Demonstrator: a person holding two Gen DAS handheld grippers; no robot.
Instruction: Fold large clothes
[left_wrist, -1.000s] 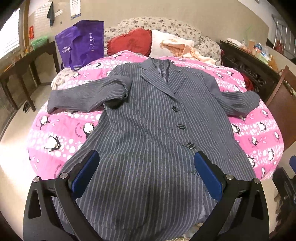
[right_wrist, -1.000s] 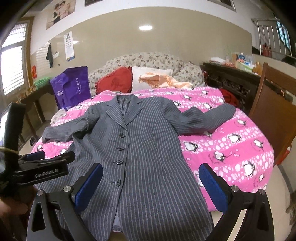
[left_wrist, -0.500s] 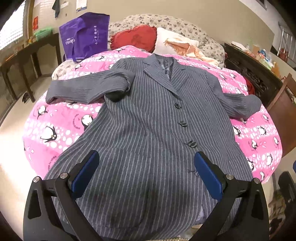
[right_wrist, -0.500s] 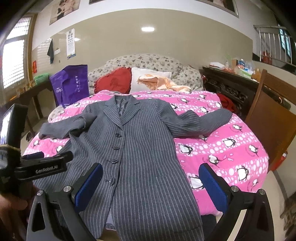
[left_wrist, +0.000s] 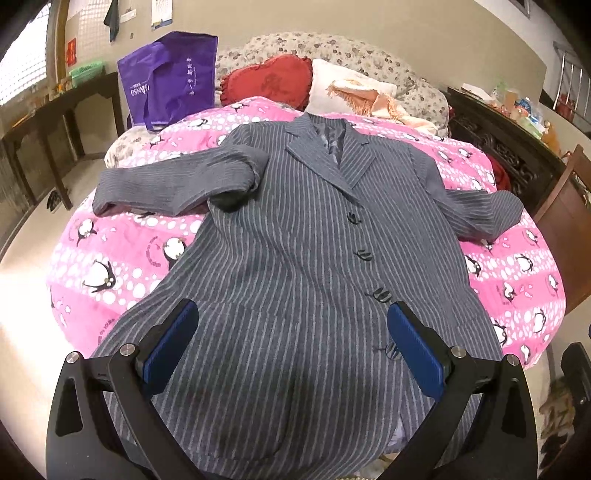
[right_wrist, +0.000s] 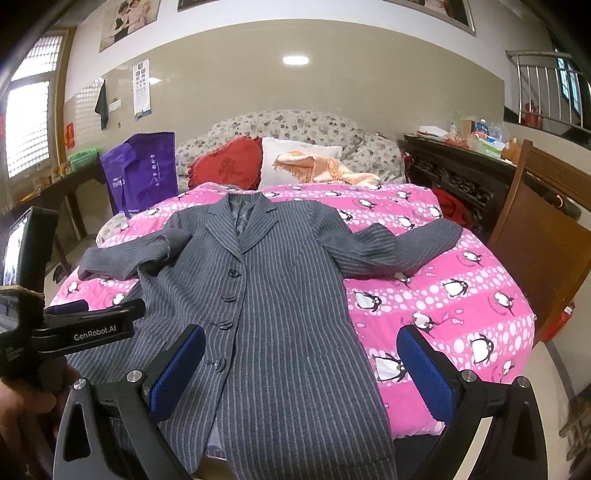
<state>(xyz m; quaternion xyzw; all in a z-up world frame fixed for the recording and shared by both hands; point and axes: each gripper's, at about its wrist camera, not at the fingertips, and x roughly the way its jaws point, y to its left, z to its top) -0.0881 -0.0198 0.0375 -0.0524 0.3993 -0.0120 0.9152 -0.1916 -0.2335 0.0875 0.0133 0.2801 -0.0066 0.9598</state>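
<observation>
A long grey pinstriped coat (left_wrist: 295, 258) lies face up and buttoned on a pink penguin bedspread (left_wrist: 122, 258), both sleeves spread sideways, its hem hanging over the near bed edge. It also shows in the right wrist view (right_wrist: 280, 295). My left gripper (left_wrist: 291, 347) is open and empty above the coat's lower front. My right gripper (right_wrist: 303, 373) is open and empty above the coat's lower right side. The left gripper's body (right_wrist: 88, 328) shows at the left of the right wrist view.
A purple bag (left_wrist: 173, 81), a red cushion (left_wrist: 269, 81) and a white pillow (left_wrist: 351, 88) sit at the bed's head. A dark carved cabinet (right_wrist: 454, 177) and a wooden chair (right_wrist: 546, 251) stand right. A dark table (left_wrist: 55, 110) stands left.
Both grippers have shifted slightly: the left view sits a little further back and more over the coat, and the right has pulled back a little. Both jaws stay open.
</observation>
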